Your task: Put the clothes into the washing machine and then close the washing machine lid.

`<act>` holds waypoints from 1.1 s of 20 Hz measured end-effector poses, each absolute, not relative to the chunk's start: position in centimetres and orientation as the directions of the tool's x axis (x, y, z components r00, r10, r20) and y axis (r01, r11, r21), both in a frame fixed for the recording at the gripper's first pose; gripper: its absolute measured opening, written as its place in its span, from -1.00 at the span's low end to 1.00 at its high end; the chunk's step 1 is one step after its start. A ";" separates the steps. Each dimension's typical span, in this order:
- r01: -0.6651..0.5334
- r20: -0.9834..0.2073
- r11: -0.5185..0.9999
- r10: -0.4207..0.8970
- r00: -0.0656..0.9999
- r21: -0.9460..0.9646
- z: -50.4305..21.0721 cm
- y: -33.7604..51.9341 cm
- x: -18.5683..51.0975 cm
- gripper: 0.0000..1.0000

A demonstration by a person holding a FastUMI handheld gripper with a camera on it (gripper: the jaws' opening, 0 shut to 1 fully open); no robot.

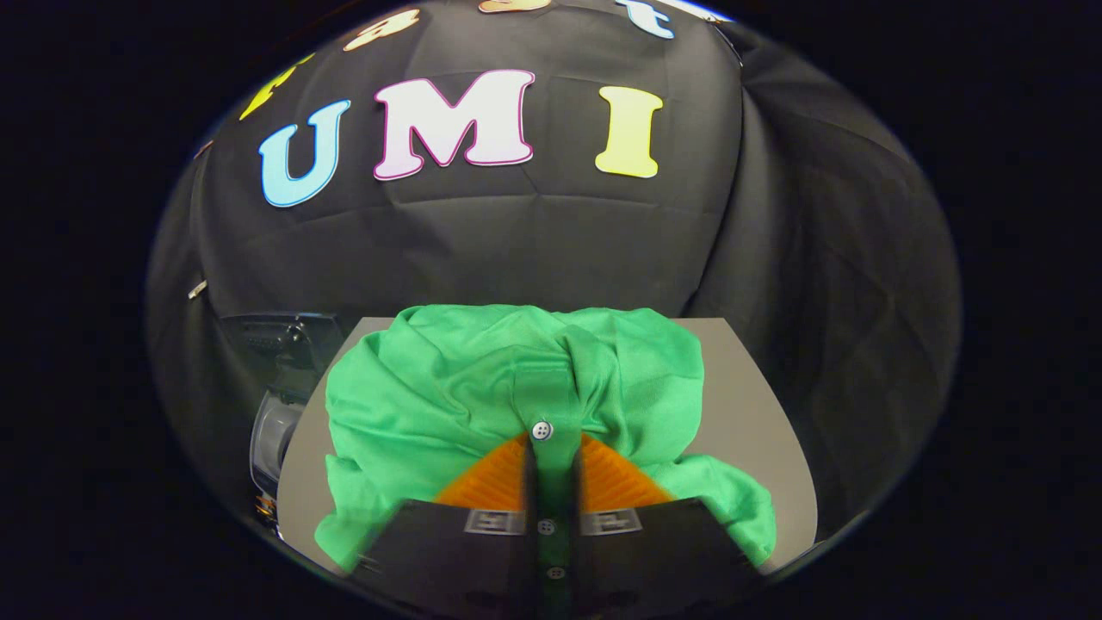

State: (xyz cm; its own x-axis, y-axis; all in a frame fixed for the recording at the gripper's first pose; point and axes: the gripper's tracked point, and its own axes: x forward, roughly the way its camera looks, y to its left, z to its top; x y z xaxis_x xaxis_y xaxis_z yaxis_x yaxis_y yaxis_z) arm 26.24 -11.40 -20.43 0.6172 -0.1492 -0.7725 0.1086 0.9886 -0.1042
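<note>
A green button-up shirt [482, 387] lies bunched on a grey tabletop [749, 405]. My gripper [553, 452] is down on it, and both fingers press on the shirt's button placket, a narrow strip of green cloth pinched between them. One white button [541, 430] shows just past the fingertips, two more lie between the fingers. The washing machine [280, 387], with a clear lid standing up, is beyond the table's left edge, partly hidden by the shirt.
The black cloth wall of the booth hangs close behind the table and wraps around on the right. Bare grey tabletop shows to the right of the shirt.
</note>
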 end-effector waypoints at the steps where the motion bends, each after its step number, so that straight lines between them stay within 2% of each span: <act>1: 0.108 -0.768 0.989 -0.149 0.623 -0.104 -20.0 -11.3 26.1 -0.89; 5: 0.101 -0.752 0.990 -0.144 0.644 -0.103 -19.5 -11.1 26.0 -0.89; 11: 0.094 -0.698 0.996 -0.071 0.712 -0.005 -16.8 -10.0 25.5 -0.90; 17: 0.050 -0.552 0.988 0.040 0.833 0.147 -9.9 -7.1 26.4 -0.90; 22: -0.027 -0.415 0.988 0.090 0.905 0.154 -3.8 -3.7 27.0 -0.91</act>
